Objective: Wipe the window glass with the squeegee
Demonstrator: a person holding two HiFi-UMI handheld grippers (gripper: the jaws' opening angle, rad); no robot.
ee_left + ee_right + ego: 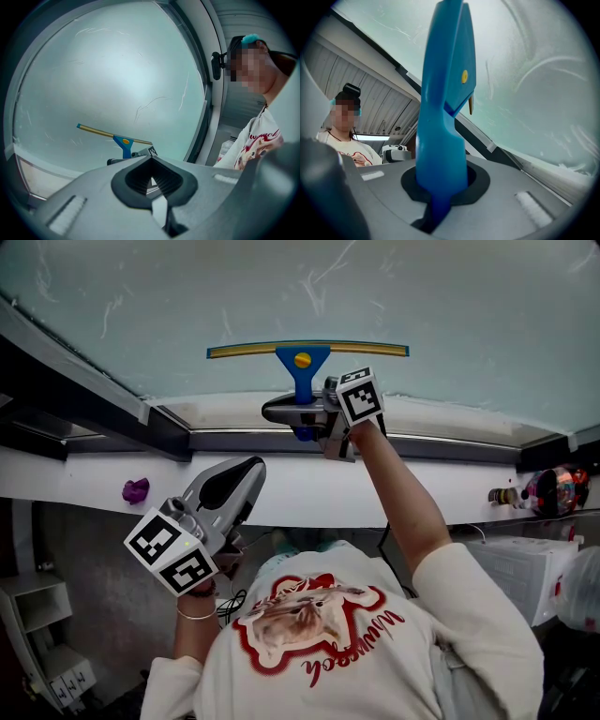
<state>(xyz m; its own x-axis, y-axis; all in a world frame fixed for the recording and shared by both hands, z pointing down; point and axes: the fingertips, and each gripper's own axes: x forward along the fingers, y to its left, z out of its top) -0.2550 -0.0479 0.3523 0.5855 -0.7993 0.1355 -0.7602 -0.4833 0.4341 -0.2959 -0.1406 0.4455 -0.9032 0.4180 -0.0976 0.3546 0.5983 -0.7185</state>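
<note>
Your right gripper (286, 411) is swallowing the lower end of the squeegee (302, 367) handle, hiding it between the jaws. In the right gripper view the squeegee's head is running off the top edge. Above the squeegee, the window glass (450, 296) is being cut by the head view's edge. Below and left of the squeegee, a purple thing (135, 489) on the white ledge (309, 488) is showing too small to name. Far right of the squeegee, a colourful object (555, 489) is blurring out.

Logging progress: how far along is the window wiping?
Done: squeegee picked up, right claw shut on its handle. In hand: blade low against the glass. Left: streaks show across the pane above, so most wiping. Left claw is shut, empty.
</note>
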